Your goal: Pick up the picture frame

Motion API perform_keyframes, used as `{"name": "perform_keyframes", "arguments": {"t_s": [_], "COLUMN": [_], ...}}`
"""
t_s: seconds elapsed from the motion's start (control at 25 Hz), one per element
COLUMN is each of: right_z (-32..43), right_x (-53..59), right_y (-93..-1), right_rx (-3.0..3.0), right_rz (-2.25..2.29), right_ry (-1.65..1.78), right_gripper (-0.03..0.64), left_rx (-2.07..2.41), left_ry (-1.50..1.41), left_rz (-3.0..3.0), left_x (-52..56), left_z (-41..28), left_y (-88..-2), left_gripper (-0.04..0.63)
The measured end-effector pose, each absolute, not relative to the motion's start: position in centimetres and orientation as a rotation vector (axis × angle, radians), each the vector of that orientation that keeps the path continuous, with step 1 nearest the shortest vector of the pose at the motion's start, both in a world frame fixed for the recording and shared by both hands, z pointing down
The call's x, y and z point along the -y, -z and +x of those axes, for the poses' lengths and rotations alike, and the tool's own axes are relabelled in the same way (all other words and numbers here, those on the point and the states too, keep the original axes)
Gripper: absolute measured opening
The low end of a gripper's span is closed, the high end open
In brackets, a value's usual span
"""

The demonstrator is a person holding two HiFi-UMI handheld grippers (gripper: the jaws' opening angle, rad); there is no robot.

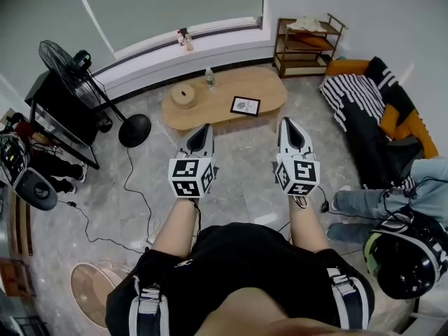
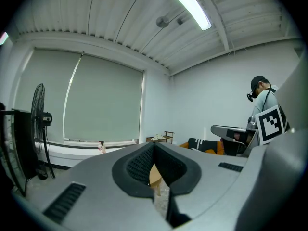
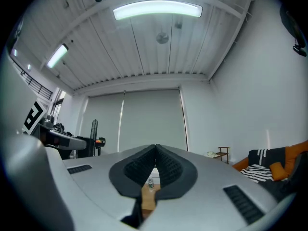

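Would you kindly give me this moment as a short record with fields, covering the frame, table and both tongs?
target: black-edged picture frame, lying flat, untouched
support: oval light wooden coffee table
also on it: clear plastic bottle; round tan object
left tongs: shut, empty, apart from the frame
right tongs: shut, empty, apart from the frame

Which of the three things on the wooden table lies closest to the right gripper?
The picture frame, lying flat with a black border, is closest to the right gripper; the round tan object and the small bottle sit farther to the left.
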State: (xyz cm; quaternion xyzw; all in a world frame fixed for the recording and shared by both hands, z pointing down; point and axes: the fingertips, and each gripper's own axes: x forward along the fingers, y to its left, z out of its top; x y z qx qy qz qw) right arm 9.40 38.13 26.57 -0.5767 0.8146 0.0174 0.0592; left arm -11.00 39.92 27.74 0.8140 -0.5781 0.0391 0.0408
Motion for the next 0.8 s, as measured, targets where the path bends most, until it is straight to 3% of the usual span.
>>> {"name": "perform_keyframes", "arguments": {"t_s": [0.8], "right_z": [12.5], "right_x": [-31.4], "right_y": [-29.3], "right_rx": [-2.448], "right_rz": [-1.753], "right_ry": [-0.036], "right_gripper": [0.017], "left_rx": [1.758], "left_ry": [-0.133], "left_rz": [2.505], "left_x": [-33.2], "left_z": [-8.3], "left_y": [-30.6], "left_gripper": [0.020]}}
